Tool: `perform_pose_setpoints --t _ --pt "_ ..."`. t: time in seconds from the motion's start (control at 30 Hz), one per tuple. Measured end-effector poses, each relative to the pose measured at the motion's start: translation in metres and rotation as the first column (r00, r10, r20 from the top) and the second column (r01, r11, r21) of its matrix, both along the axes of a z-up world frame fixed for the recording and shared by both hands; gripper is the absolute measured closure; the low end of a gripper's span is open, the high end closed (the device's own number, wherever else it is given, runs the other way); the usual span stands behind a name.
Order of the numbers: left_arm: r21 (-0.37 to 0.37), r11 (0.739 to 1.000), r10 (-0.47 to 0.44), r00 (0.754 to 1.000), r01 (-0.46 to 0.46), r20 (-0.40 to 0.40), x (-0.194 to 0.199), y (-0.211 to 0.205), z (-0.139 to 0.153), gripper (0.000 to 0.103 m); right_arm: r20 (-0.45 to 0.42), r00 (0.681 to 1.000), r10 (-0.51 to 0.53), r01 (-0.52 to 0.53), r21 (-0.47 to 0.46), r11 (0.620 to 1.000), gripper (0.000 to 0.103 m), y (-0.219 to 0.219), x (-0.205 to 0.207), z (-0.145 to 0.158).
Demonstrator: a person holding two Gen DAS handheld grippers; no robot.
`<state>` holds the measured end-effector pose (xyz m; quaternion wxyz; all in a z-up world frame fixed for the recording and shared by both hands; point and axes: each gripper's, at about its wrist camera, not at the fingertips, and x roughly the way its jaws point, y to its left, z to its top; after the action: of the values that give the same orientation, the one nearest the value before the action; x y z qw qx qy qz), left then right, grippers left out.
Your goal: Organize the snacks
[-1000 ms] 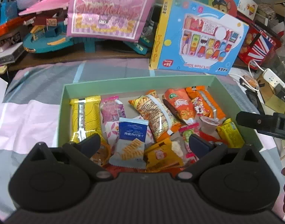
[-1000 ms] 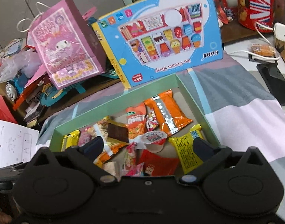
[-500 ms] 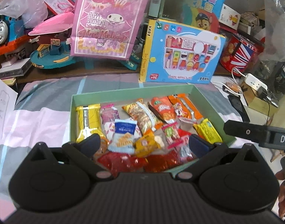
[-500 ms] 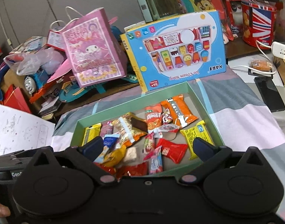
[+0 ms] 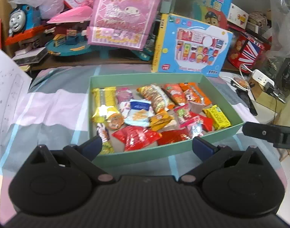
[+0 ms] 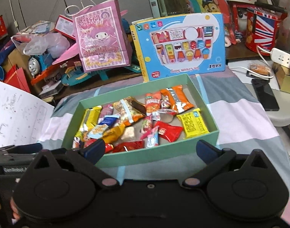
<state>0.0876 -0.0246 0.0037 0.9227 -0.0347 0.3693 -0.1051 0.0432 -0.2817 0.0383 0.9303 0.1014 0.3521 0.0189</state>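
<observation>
A shallow green box [image 5: 145, 150] sits on a striped cloth and holds several wrapped snacks: a yellow bar [image 5: 105, 100], a blue-and-white cracker pack [image 5: 138, 112], red packs [image 5: 135, 136], orange packs [image 5: 194, 95] and a yellow pack [image 5: 218, 116]. The box also shows in the right wrist view [image 6: 154, 155] with the snacks inside. My left gripper [image 5: 147, 146] is open and empty, held back above the box's near wall. My right gripper [image 6: 150, 149] is open and empty, also behind the near wall.
Behind the box stand a blue toy ice cream shop box [image 5: 190, 45], a pink gift bag [image 5: 124, 15], a toy train [image 5: 19, 20] and a red tin [image 5: 247, 51]. A power strip [image 5: 261, 77] and a phone [image 6: 266, 95] lie at the right. White paper [image 6: 13, 117] is at the left.
Both grippers have drawn back and up from the box, so the whole box now shows. Both stay open and empty.
</observation>
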Motion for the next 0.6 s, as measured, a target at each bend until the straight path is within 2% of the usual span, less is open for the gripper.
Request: perform_pose_setpoints --t 0.1,0.3,0.6 --pt "-0.009 1.000 0.016 0.999 -0.017 -0.029 -0.001 0.005 -0.009 0.000 -0.029 1.000 -0.013 0.012 -0.015 1.000 0.000 0.001 -0.002 -0.008" --pt "0.043 0.998 0.047 0.996 -0.044 -0.073 0.001 0.004 -0.028 0.000 -0.100 0.995 -0.020 0.021 0.009 1.000 0.000 0.000 -0.004 -0.028" --pt "0.067 0.995 0.076 0.988 -0.068 -0.131 0.005 0.008 -0.052 0.000 -0.172 0.985 -0.028 0.028 -0.005 1.000 0.000 -0.001 0.002 -0.050"
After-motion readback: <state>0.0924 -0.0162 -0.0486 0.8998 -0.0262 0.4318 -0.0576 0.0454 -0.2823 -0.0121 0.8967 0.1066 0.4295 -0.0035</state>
